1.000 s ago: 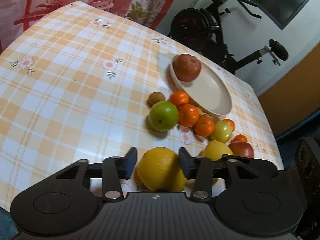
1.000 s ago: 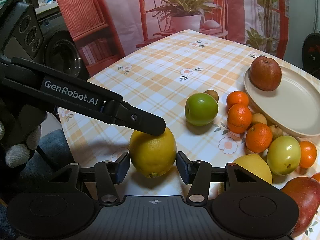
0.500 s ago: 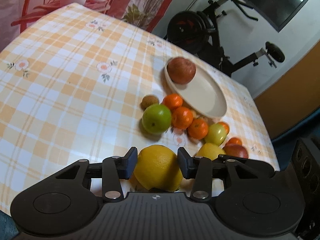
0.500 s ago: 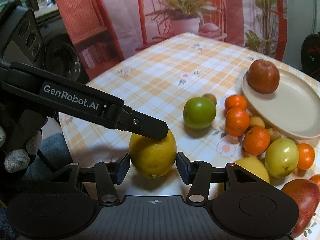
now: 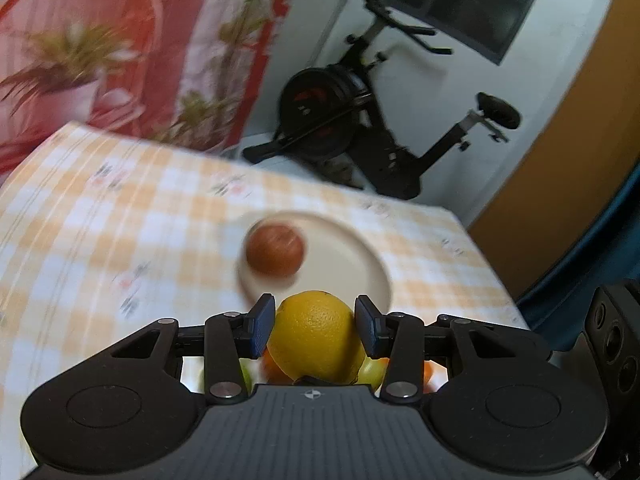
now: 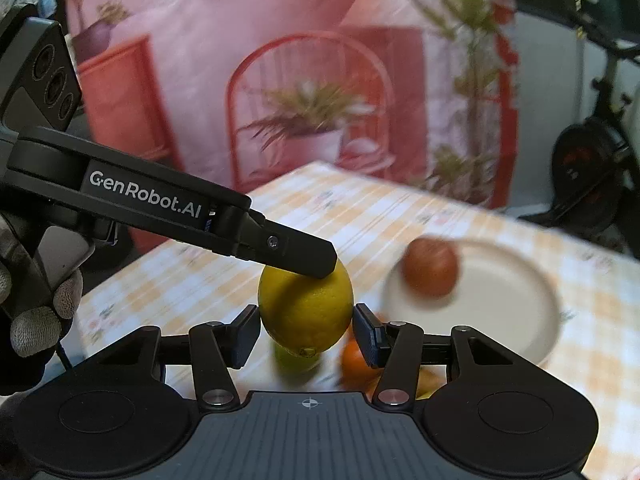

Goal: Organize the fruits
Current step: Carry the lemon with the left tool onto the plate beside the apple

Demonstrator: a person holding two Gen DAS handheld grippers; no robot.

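Looking over a checked table [image 5: 100,220], with a pink plant curtain [image 5: 120,40] behind on the left and an exercise bike [image 5: 360,120] on the right. Pinching one yellow lemon [image 5: 316,336] with both tools at once. Squeezing it tight from both sides with the left gripper [image 5: 315,326], and pressing it between the pads of the right gripper [image 6: 307,332] too. Holding the lemon up off the table, just in front of the plate [image 5: 360,256].

Seeming to be in the carrying step, taking the lemon to the plate. Needing next to go forward over the rim, come down softly, then let go with both tools.

Watching out for the red apple [image 5: 274,250] sitting on the left part of the plate, so aiming for the bare part beside it. Seeing a gloved hand [image 6: 40,312] at the far left of the right view. Passing over a green fruit [image 6: 294,360] and an orange [image 6: 354,364] lying blurry below the lemon, so lifting high enough not to bump them.
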